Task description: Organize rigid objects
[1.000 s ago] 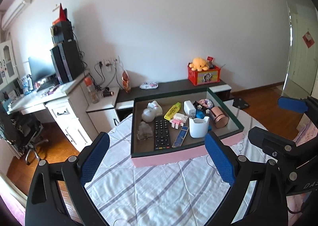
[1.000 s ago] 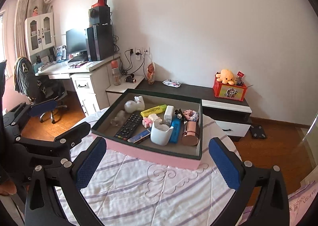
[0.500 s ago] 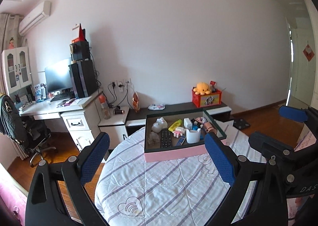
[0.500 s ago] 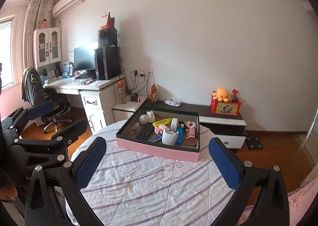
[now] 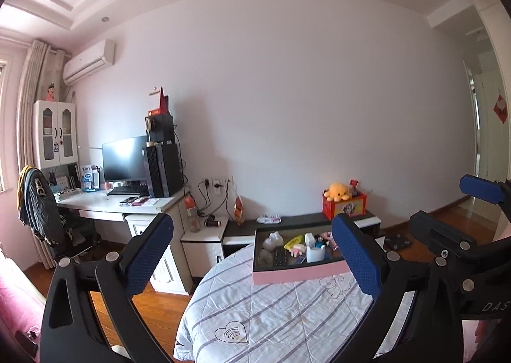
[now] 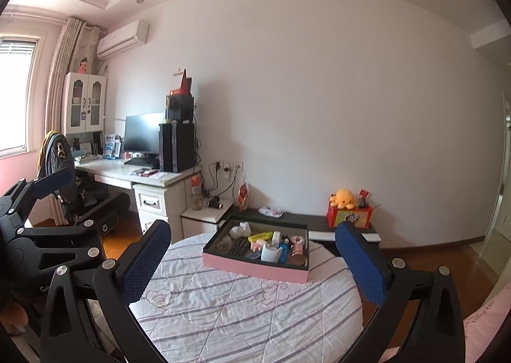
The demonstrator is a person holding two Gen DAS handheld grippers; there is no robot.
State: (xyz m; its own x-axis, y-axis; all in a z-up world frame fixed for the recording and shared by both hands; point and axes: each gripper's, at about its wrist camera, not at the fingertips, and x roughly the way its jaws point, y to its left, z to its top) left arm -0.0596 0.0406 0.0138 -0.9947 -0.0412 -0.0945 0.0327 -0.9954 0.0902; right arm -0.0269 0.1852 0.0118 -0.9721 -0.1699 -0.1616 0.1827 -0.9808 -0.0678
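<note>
**Both grippers hanging wide over round table, tray at far edge**

Left gripper (image 5: 255, 254) is hovering with jaws spread wide, gripping nothing. Right gripper (image 6: 252, 262) is doing the same, also empty. Pink tray (image 6: 255, 268) is sitting at the far edge of the striped table (image 6: 223, 315), well apart from both. Inside it, remote (image 6: 238, 246), yellow marker (image 6: 259, 236) and white cup (image 6: 269, 253) are lying close together.

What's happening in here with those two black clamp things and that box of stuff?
A person holds two handheld grippers, meant for tidying small objects. Right now neither touches anything: the left gripper and the right gripper both hang with jaws wide open, well short of the pink tray on the round table. A white cup, a remote and other small items sit inside it.
</note>
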